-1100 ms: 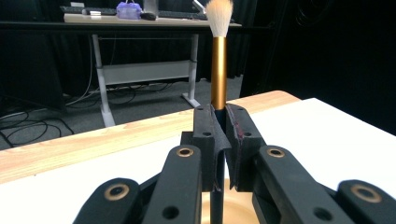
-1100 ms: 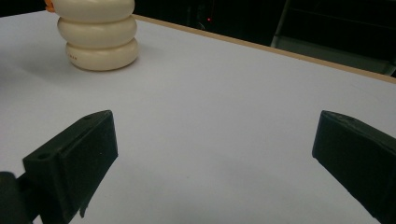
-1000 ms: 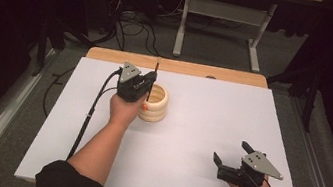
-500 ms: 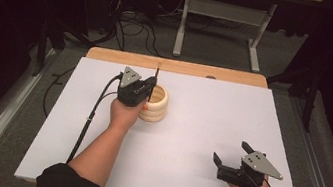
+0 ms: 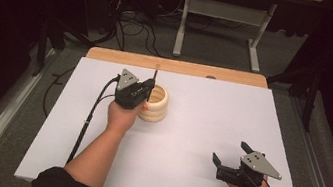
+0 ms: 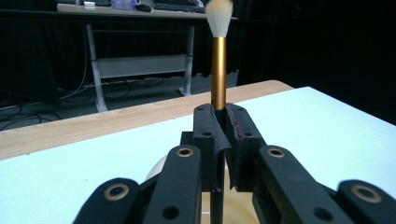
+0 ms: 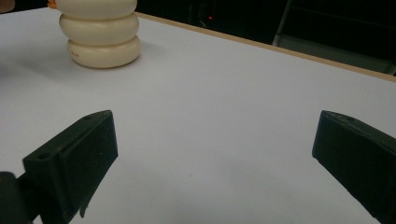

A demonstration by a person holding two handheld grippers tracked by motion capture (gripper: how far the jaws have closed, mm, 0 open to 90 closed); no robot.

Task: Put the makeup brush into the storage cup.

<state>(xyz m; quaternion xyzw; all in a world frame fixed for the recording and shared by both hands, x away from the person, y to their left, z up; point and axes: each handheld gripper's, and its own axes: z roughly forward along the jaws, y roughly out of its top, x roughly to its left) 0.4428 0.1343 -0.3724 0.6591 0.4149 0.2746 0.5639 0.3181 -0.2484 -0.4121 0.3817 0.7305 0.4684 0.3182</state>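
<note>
A cream ribbed holder (image 5: 155, 104) made of stacked rings stands on the white table (image 5: 212, 111), left of centre; the right gripper view has the holder (image 7: 100, 32) at its top left. My left gripper (image 5: 148, 93) hangs over the holder's rim, shut on a makeup brush (image 6: 218, 70) with a gold ferrule and white bristles. The brush stands upright, bristles up, and its dark handle runs down between the jaws toward the holder's mouth. My right gripper (image 5: 230, 157) rests low near the table's front right, open, with nothing between its jaws.
A wooden strip (image 5: 178, 67) runs along the table's far edge. Beyond it are a metal desk frame (image 5: 222, 16) and loose cables (image 5: 130, 22) on the floor. Bare white table lies between the holder and my right gripper.
The left gripper and its brush have barely shifted over the holder. The right gripper has stayed in place.
</note>
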